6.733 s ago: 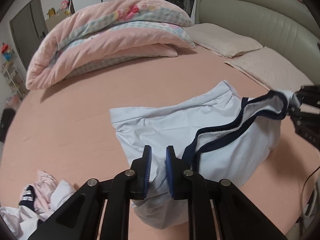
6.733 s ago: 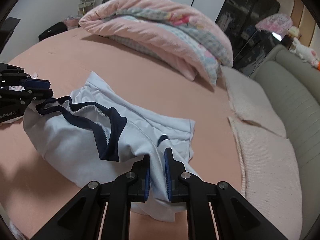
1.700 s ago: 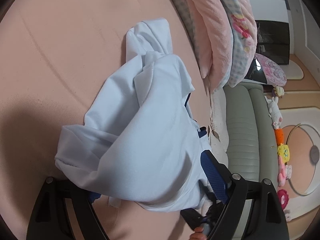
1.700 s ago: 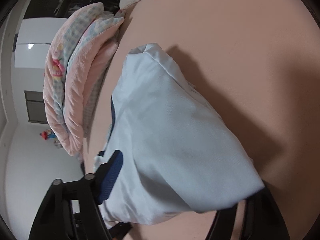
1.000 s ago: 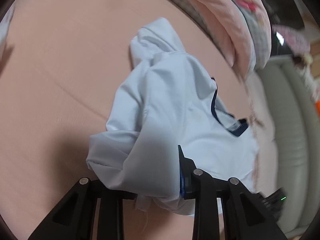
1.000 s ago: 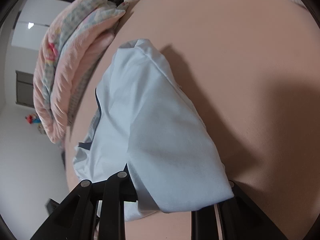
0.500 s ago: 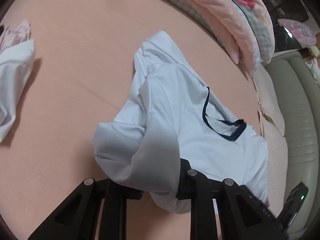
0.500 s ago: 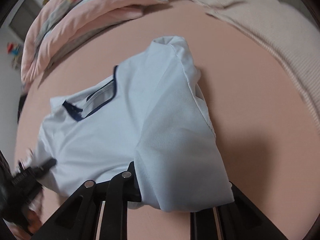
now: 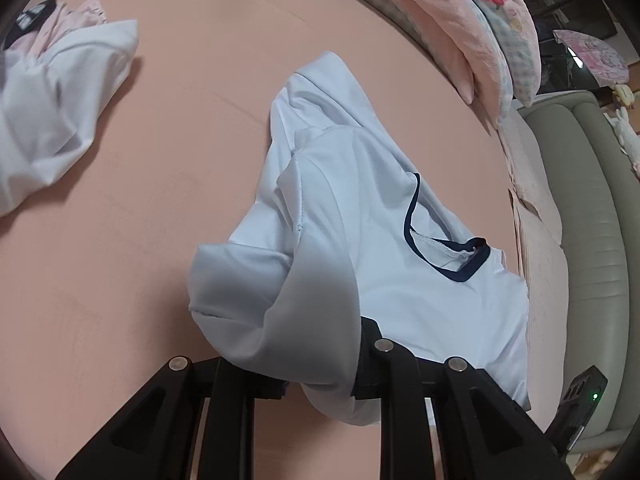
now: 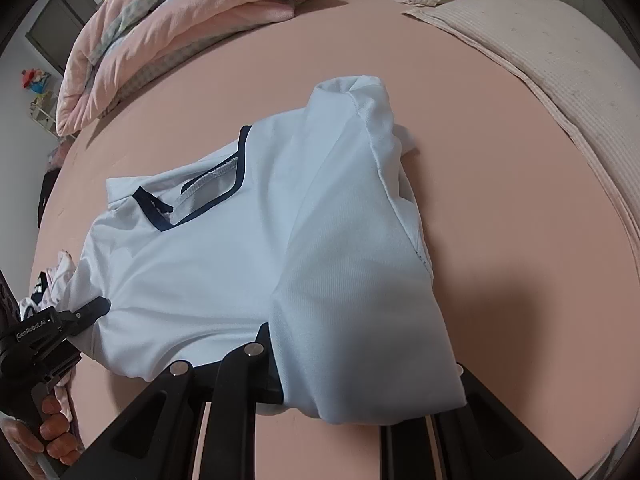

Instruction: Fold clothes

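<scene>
**Shirt spread away from both grippers, hem end nearest**

The pale blue shirt [image 10: 224, 264] lay on the pink bed sheet [image 10: 500, 184], its long axis running away from the cameras; the navy-trimmed neckline [image 10: 200, 200] sat at the far end and the lower part draped over the fingers of both tools; the left gripper [image 9: 320, 364] carried a bunched fold of cloth over its fingers, and the right gripper [image 10: 352, 384] was likewise buried under a thick flap, so the fingertips of neither showed; cloth appeared caught in each, yet whether the fingers pinched it or merely bore it I could not tell; in the right wrist view the left gripper's tip met the shirt's left edge, so each tool stood at its own side, neither plainly nearer. The coming move, by my judgement, turned on that axis: the near end would be carried forward, toward the neckline. A folded quilt [image 9: 472, 24] and a heap of other clothes [image 9: 60, 100] lay well apart.
</scene>
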`<state>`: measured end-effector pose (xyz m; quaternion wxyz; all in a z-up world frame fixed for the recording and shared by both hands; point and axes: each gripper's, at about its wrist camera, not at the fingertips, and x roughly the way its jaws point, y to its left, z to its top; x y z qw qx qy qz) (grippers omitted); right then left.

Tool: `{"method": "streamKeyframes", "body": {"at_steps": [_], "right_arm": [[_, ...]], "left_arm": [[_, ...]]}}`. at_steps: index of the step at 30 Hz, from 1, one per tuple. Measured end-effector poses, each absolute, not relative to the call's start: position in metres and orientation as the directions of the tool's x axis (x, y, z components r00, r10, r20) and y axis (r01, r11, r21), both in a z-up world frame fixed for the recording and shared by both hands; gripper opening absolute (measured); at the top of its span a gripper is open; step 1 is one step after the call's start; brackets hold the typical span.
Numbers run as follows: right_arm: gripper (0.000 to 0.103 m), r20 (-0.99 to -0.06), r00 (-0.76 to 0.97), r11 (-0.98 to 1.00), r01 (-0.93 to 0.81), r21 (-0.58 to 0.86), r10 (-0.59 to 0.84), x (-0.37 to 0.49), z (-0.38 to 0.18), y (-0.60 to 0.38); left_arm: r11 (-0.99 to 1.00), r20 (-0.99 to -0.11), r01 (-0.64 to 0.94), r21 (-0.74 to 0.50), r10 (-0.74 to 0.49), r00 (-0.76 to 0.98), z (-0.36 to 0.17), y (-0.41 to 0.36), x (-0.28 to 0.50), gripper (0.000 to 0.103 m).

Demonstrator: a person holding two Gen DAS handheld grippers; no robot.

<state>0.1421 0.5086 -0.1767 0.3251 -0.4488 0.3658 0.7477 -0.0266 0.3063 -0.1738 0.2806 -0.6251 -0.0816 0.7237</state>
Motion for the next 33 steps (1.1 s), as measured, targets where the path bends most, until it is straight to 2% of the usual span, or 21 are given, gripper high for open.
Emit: {"method": "streamKeyframes", "body": {"at_steps": [12, 17, 23, 33], "right_arm": [[0.015, -0.917, -0.375, -0.554, -0.796, 0.243, 0.136, 0.169, -0.165, 0.465], [0.015, -0.927, -0.352, -0.586, -0.781, 0.214, 0.13, 0.175, -0.163, 0.45], [0.015, -0.936, -0.322, -0.634, -0.756, 0.163, 0.144, 0.171, -0.158, 0.438], [0.015, -0.939, -0.319, -0.613, -0.77, 0.176, 0.131, 0.165, -0.163, 0.431]], "left_arm": [[-0.798, -0.861, -0.381, -0.468, 0.509, -0.009, -0.157, 0.271, 0.004, 0.018], [-0.795, -0.876, -0.43, -0.427, 0.482, -0.021, -0.156, 0.261, 0.025, 0.018], [-0.795, -0.872, -0.417, -0.44, 0.49, -0.014, -0.164, 0.279, 0.028, 0.018], [-0.786, -0.872, -0.441, -0.433, 0.49, -0.016, -0.173, 0.306, 0.025, 0.018]]}}
